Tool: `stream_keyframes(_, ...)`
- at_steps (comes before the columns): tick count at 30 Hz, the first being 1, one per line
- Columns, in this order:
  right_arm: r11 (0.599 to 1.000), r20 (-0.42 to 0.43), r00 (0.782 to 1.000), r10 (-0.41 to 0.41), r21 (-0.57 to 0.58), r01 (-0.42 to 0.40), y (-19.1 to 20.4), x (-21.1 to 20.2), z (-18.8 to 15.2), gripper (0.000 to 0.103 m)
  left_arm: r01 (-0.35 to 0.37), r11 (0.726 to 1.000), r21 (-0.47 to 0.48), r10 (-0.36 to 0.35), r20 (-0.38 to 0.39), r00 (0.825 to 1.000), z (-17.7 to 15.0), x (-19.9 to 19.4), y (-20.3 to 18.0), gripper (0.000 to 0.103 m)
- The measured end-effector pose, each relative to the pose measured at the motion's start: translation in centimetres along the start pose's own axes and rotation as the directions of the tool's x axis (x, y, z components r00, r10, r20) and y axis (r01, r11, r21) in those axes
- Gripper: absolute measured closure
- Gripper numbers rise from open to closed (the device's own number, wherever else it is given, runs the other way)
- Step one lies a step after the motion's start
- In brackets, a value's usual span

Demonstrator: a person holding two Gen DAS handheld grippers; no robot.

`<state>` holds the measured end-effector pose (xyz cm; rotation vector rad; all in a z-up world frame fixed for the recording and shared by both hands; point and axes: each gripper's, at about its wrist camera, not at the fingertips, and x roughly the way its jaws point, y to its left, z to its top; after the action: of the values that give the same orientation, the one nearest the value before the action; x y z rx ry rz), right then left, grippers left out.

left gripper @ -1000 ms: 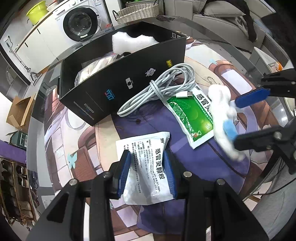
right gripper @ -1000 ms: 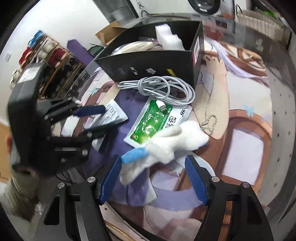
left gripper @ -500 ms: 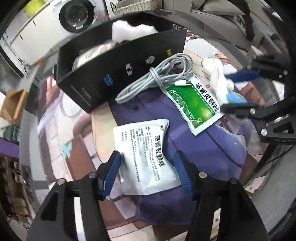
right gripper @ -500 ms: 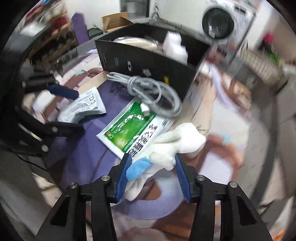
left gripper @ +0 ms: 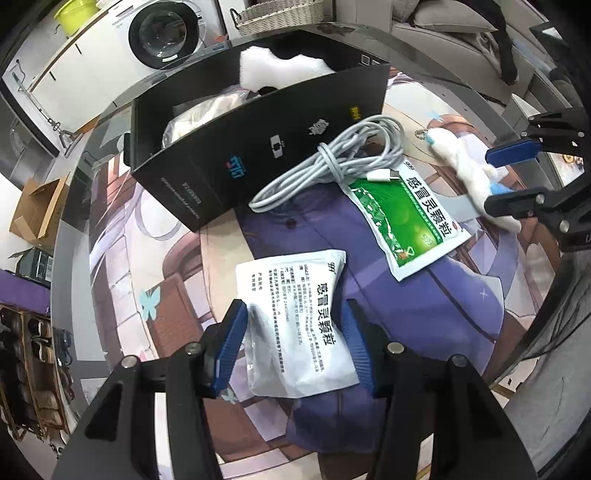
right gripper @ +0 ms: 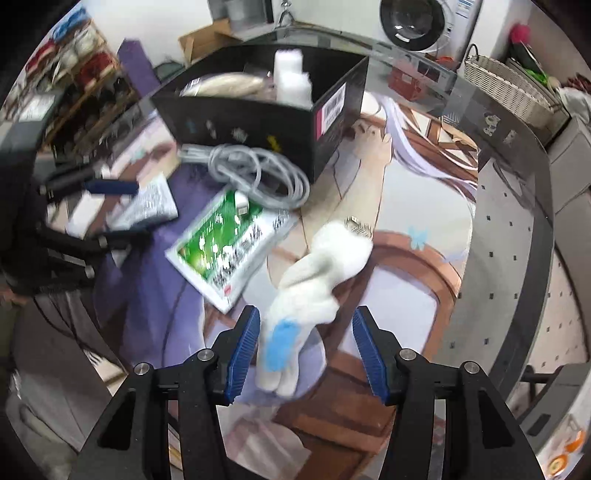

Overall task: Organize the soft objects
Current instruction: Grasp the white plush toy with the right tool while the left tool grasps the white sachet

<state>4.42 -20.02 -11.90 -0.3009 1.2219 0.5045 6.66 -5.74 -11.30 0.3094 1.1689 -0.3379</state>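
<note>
White plush toy [right gripper: 314, 273] with blue patch and small chain, lying on printed table mat [right gripper: 417, 206], between pads of right gripper [right gripper: 304, 347]; jaws opening, left pad just beside toy's lower end, right pad clear of it, gap visible. Also seen in left wrist view at far right [left gripper: 469, 173], between the right gripper's blue pads [left gripper: 511, 153]. Right wrist view motion-blurred.

White sachet [left gripper: 299, 321] with black print, flat on mat, lower half between pads of left gripper [left gripper: 291, 343]; jaws closing, pads close to sachet's edges, contact not clear. Same sachet in right wrist view [right gripper: 147, 206], left gripper's fingers [right gripper: 110, 186] around it, blurred.

Green-and-white sachet [left gripper: 402, 218] flat on mat, between white sachet and toy, apart from both grippers. Coiled grey cable [left gripper: 340, 162] just beyond it, white plug end resting on sachet's top corner, coil touching front wall of black box [left gripper: 258, 158].

Black box open-topped, holding white foam piece [left gripper: 273, 68] at far end, sticking above rim, and clear-wrapped pale bundle [left gripper: 203, 114] nearer other end.

Background: washing machine [left gripper: 164, 35], wicker basket [left gripper: 280, 13], cardboard box on floor [left gripper: 38, 206], shoe rack [left gripper: 26, 362].
</note>
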Motion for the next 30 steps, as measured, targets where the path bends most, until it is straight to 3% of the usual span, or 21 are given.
stream_keyframes(2,1.0,0.001,1.0,-0.027,0.002,0.027,0.1,0.6,0.8,0.049,0.0,1.0,-0.004,0.0,-0.002,1.0,0.5,0.2,-0.1,0.053)
stream_keyframes(3,0.999,0.003,0.999,-0.038,0.0,0.038,0.3,0.9,1.1,0.049,-0.001,1.0,-0.004,0.001,-0.001,1.0,0.6,0.2,-0.1,0.065)
stream_keyframes(4,0.999,0.013,0.999,-0.04,-0.018,0.04,0.8,1.2,1.3,0.052,0.001,1.0,-0.002,-0.001,0.001,1.0,0.6,0.2,-0.2,0.067)
stream_keyframes(6,0.995,0.027,1.0,-0.009,-0.098,0.011,2.2,1.5,1.7,0.068,0.013,1.0,0.007,-0.013,0.014,1.0,0.7,0.0,-0.4,0.089)
stream_keyframes(8,0.986,0.044,0.999,0.019,-0.168,-0.012,3.5,1.1,1.4,0.07,0.052,0.999,0.016,-0.052,0.039,0.998,0.7,-0.6,-0.5,0.089)
stream_keyframes(10,0.985,0.048,0.999,0.016,-0.175,-0.008,3.9,0.8,1.4,0.07,0.047,0.998,0.035,-0.049,0.055,0.997,0.6,-1.1,-0.7,0.087)
stream_keyframes(11,0.986,0.04,0.999,0.008,-0.166,-0.001,3.9,1.0,1.5,0.07,0.032,0.999,0.038,-0.034,0.061,0.998,0.6,-1.2,-0.7,0.084)
stream_keyframes(14,0.993,0.013,1.0,0.005,-0.114,-0.003,3.6,1.6,1.7,0.067,0.044,0.999,-0.003,-0.044,0.031,0.999,0.5,-0.5,0.1,0.047)
stream_keyframes(16,0.995,0.004,1.0,0.005,-0.098,-0.004,2.9,1.6,0.9,0.062,0.042,0.998,-0.036,-0.041,0.014,0.999,0.4,-0.2,1.0,0.045)
stream_keyframes(17,0.996,0.0,1.0,-0.004,-0.093,0.004,2.9,1.7,1.0,0.057,0.034,0.998,-0.054,-0.033,0.016,0.999,0.4,-0.3,1.4,0.038)
stream_keyframes(18,0.996,-0.001,1.0,-0.017,-0.093,0.017,2.9,1.8,1.0,0.053,0.025,0.998,-0.061,-0.024,0.013,1.0,0.4,-0.3,1.6,0.023)
stream_keyframes(22,0.987,0.032,0.998,-0.049,-0.149,0.053,4.0,1.9,0.6,0.053,0.015,0.998,-0.055,-0.018,-0.049,0.999,0.2,0.8,1.7,0.018)
stream_keyframes(23,0.982,0.046,0.998,-0.052,-0.177,0.06,4.5,1.8,0.4,0.055,0.006,0.998,-0.058,-0.008,-0.039,0.999,0.2,0.8,1.8,0.024)
stream_keyframes(24,0.98,0.051,0.998,-0.046,-0.192,0.055,4.6,1.7,0.4,0.064,0.007,0.998,-0.055,-0.009,-0.041,0.999,0.3,0.8,1.8,0.04)
stream_keyframes(25,0.979,0.053,0.998,-0.031,-0.198,0.041,4.8,1.6,0.3,0.071,0.022,0.998,-0.055,-0.024,-0.041,0.999,0.4,0.9,1.8,0.047)
stream_keyframes(26,0.978,0.063,0.998,-0.026,-0.205,0.039,5.0,1.4,0.2,0.071,0.073,0.995,-0.066,-0.075,-0.039,0.996,0.5,0.8,2.0,0.064)
stream_keyframes(27,0.974,0.077,0.996,-0.038,-0.222,0.054,5.3,1.2,0.1,0.071,0.085,0.994,-0.068,-0.087,-0.034,0.996,0.4,0.6,1.5,0.072)
stream_keyframes(30,0.969,0.095,0.995,-0.039,-0.241,0.061,5.9,0.9,0.0,0.071,0.051,0.998,-0.026,-0.052,-0.014,0.999,0.7,0.2,0.6,0.076)
